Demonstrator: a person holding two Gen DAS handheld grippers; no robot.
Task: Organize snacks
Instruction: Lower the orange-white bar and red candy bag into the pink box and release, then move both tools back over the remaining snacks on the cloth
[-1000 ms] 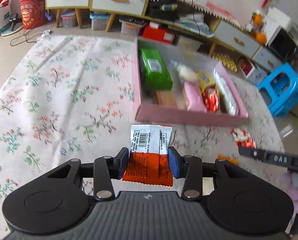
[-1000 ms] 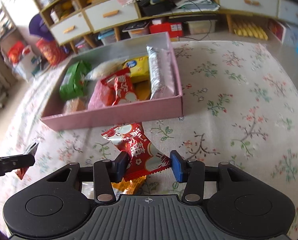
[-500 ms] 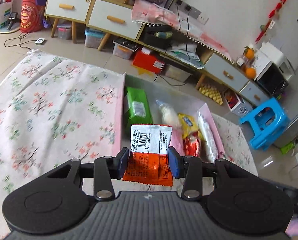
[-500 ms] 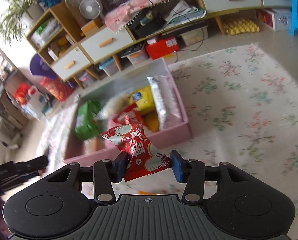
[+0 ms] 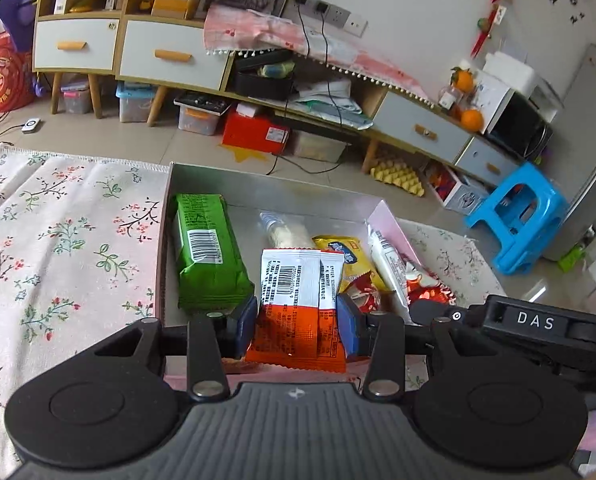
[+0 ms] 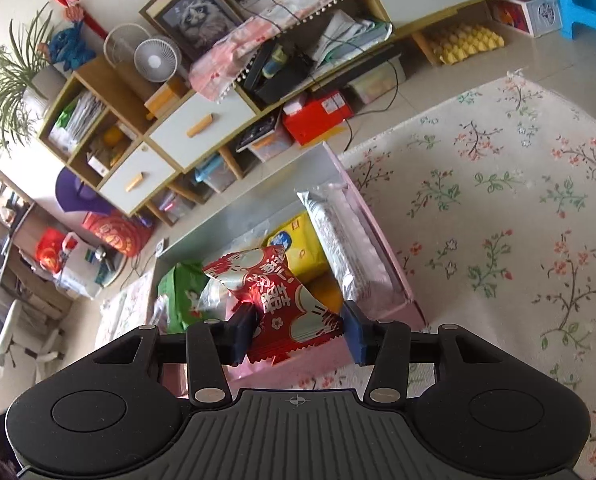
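- The floral rug covers the floor at the far left of the left wrist view, with the pink box standing on it.
- A green snack pack lies along the box's left wall, its barcode facing up.
- The left gripper has its jaws clamped on an orange-and-white packet, held upright above the near part of the box.
- Behind that packet lie a clear bag of pale snacks and a yellow packet; a long silvery packet lies along the right wall.
- In the same view the right gripper's black body, marked DAS, sits just right of the left one, level with the box's right side.
- The right gripper has its jaws closed on a red-and-silver candy packet, held over the near edge of the box.
- To its right the rug stretches away, bare of snacks where visible.
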